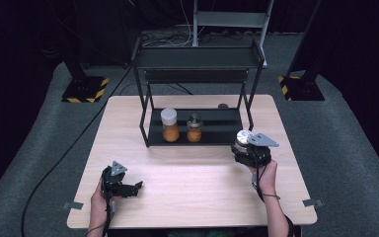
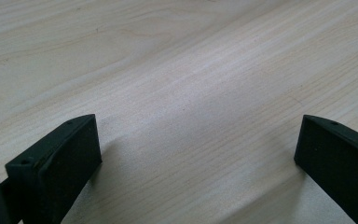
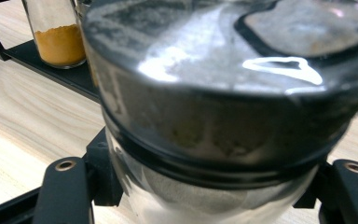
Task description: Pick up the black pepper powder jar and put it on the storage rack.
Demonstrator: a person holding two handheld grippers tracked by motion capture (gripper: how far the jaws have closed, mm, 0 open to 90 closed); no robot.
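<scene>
Pale wood worktop [image 1: 192,182] sits on grey carpet in a dark room, with a black rack [image 1: 197,126] at its far side holding two jars of orange powder [image 1: 170,125] on the lower shelf. Right of centre in the high view, the right tongs [image 1: 244,148] are clamped on a glass jar with a silver lid [image 3: 223,93], their black jaws pressing the glass just below the lid, near the rack's right end. At lower left, the left tongs [image 1: 131,189] stand wide open over bare wood, holding nothing.
</scene>
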